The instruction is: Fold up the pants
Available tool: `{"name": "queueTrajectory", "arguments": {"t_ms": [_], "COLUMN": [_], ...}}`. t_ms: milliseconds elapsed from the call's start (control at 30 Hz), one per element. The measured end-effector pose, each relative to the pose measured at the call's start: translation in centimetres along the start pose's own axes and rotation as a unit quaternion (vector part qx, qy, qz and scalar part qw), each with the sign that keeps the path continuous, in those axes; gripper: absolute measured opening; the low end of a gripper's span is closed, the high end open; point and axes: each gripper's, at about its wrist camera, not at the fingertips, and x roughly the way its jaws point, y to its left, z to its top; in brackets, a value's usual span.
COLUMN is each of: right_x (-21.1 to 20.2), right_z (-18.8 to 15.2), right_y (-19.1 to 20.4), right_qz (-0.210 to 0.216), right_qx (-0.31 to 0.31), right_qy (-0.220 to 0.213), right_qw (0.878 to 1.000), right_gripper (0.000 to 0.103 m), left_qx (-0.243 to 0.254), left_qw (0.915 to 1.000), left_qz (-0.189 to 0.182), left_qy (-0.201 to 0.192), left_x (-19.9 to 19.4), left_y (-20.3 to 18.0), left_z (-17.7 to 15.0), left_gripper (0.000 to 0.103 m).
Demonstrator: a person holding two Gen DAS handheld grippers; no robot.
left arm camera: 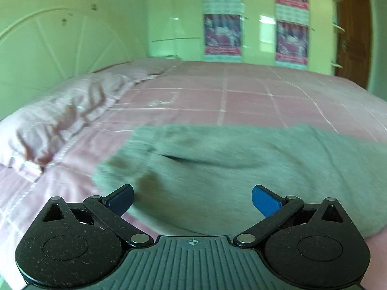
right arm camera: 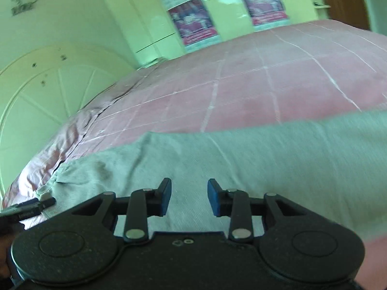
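Observation:
Grey pants (left arm camera: 217, 169) lie flat across the pink quilted bed (left arm camera: 241, 101), their waistband end toward the pillow on the left. My left gripper (left arm camera: 192, 189) hovers over the near edge of the cloth, jaws wide open and empty. In the right wrist view the pants (right arm camera: 266, 157) stretch from the lower left to the right edge. My right gripper (right arm camera: 189, 186) hangs above them, partly open, with only cloth seen beyond the gap and nothing pinched. A dark finger of the other gripper (right arm camera: 31, 206) shows at the left edge by the waistband.
A pink pillow (left arm camera: 60, 116) lies at the left against a pale headboard (left arm camera: 48, 43). Behind the bed stand a glossy wardrobe with posters (left arm camera: 222, 33) and a brown door (left arm camera: 353, 31). Bare quilt (right arm camera: 241, 84) spreads beyond the pants.

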Motion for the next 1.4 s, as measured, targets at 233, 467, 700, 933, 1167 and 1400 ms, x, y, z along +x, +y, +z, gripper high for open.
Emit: {"name": "queueTrajectory", "arguments": {"t_ms": [233,467,700,933,1167,1400], "right_x": [10.8,19.8,22.2,22.1,20.6,23.8], "right_z": [5.8,8.9,8.7,8.5,9.2,6.6], "right_y": [5.6,8.6,8.4,9.4,10.4,9.6], "right_qz": [0.067,0.08,0.093,0.092,0.095,0.023], "right_qx": [-0.107,-0.169,-0.194,-0.241,-0.253,-0.228], "right_qy": [0.048,0.116,0.178,0.193,0.149,0.156], "right_qw": [0.991,0.975,0.96,0.947,0.951,0.961], "right_gripper": [0.025,0.026,0.022,0.008,0.0,0.0], "left_qx": [-0.139,-0.219,-0.259,-0.269,-0.231,-0.224], "left_qw": [0.9891,0.9736,0.9625,0.96,0.9712,0.9728], "left_qz": [0.023,-0.036,-0.063,-0.064,-0.054,-0.048], "left_qy": [0.044,0.053,0.052,0.046,0.022,0.033], "left_x": [4.2,6.7,8.3,8.4,6.8,7.9], "left_y": [9.0,10.8,11.0,11.4,10.6,10.7], "left_z": [0.1,-0.9,-0.9,-1.3,-0.9,-1.5], "left_gripper": [0.098,0.077,0.054,0.045,0.033,0.033]}}
